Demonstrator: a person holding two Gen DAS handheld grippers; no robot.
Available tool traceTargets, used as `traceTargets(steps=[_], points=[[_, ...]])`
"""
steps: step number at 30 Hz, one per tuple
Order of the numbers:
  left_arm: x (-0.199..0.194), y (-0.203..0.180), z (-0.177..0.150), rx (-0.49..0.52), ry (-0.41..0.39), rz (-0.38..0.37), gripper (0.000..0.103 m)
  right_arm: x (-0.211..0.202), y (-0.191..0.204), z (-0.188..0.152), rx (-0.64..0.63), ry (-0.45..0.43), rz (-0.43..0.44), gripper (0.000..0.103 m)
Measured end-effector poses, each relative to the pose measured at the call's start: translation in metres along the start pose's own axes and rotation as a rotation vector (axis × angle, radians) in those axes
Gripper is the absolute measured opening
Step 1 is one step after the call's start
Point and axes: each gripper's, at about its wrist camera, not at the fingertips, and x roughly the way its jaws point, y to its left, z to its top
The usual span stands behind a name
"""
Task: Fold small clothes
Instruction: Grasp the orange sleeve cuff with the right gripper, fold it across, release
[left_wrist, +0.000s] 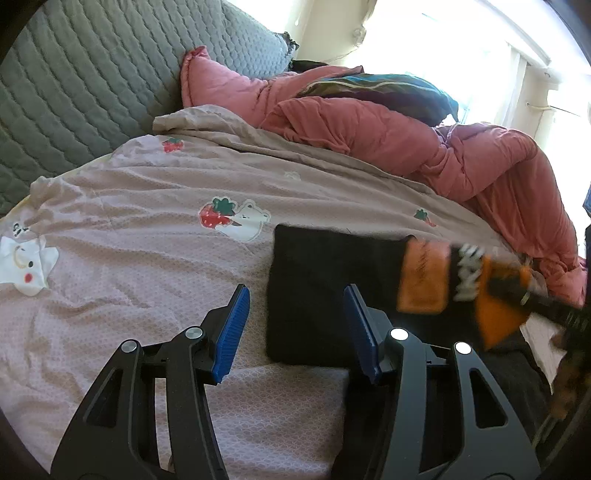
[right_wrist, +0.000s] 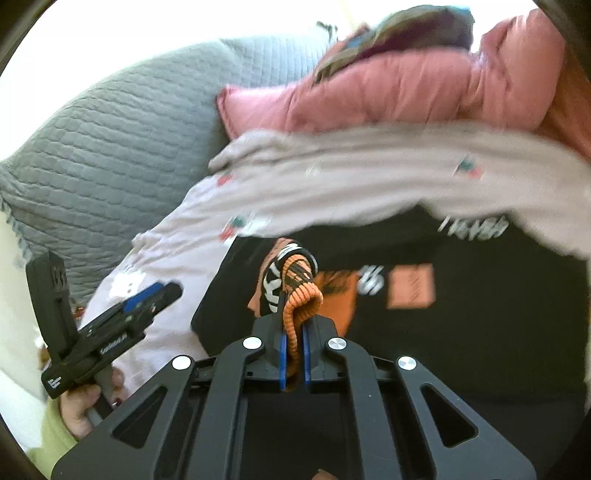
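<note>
A black garment with orange patches and white lettering lies on the pink printed bed sheet. My left gripper is open and hovers over the garment's folded left part; its blue pads touch no cloth. My right gripper is shut on the garment's orange ribbed hem, which stands bunched up above the jaws. The rest of the garment spreads out to the right below it. In the left wrist view the lifted orange part is blurred at the right.
A heaped pink duvet with a dark striped cloth on it lies behind the garment. Grey quilted padding rises at the back left. A hand holds the left gripper at the lower left of the right wrist view.
</note>
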Motion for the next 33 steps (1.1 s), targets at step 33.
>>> traceTargets(steps=[33], points=[[0.028, -0.086, 0.010, 0.144, 0.101, -0.074, 0.045, -0.062, -0.140, -0.004, 0.088, -0.104, -0.344, 0.005]])
